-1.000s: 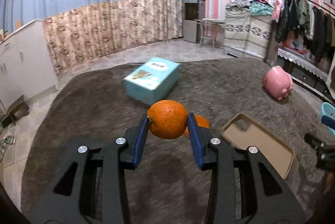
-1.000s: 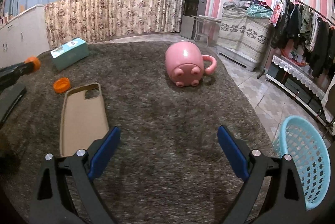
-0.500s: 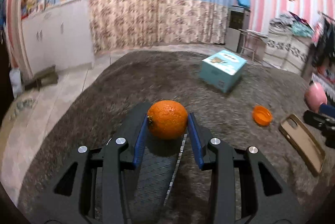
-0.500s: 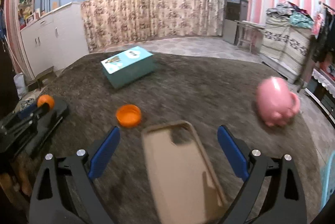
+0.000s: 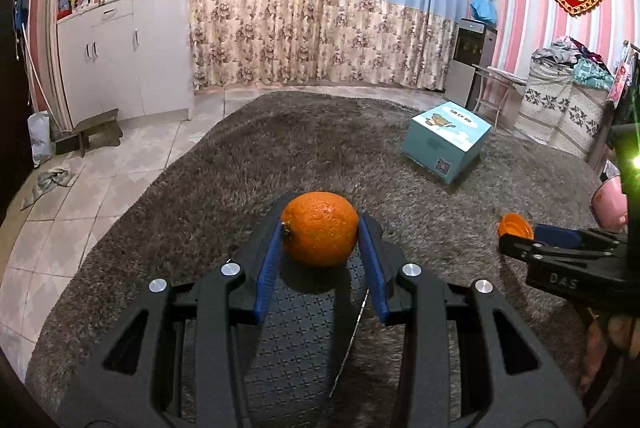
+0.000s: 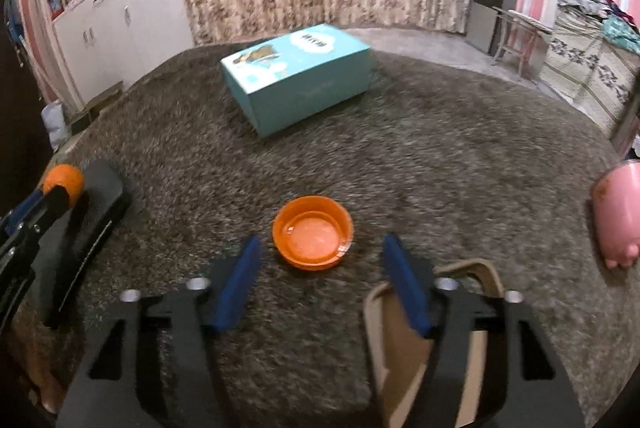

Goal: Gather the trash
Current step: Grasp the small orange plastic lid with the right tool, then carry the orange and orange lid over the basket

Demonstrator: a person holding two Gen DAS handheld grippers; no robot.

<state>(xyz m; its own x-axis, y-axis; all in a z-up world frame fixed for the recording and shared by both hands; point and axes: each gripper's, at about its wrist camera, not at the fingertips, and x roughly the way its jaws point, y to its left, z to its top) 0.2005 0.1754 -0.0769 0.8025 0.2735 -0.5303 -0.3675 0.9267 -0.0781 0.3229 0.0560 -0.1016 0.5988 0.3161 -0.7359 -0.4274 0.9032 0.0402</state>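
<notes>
Shallow round orange plastic lid point(image 6: 312, 232) lies at my closing right claw's point(image 6: 318, 282) twelve o'clock, not yet between its jaws; left claw point(image 5: 320, 260) grips the orange fruit point(image 5: 319, 228).

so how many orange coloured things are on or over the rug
2. An orange gripped between the left gripper's fingers, and a small orange dish on the rug just ahead of the right gripper. Others may lie out of view.

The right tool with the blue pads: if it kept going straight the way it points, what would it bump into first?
Probably the small orange dish on the carpet, just ahead of the right tool, whose jaws are closing with nothing between them yet. Depth is hard to judge.
</notes>
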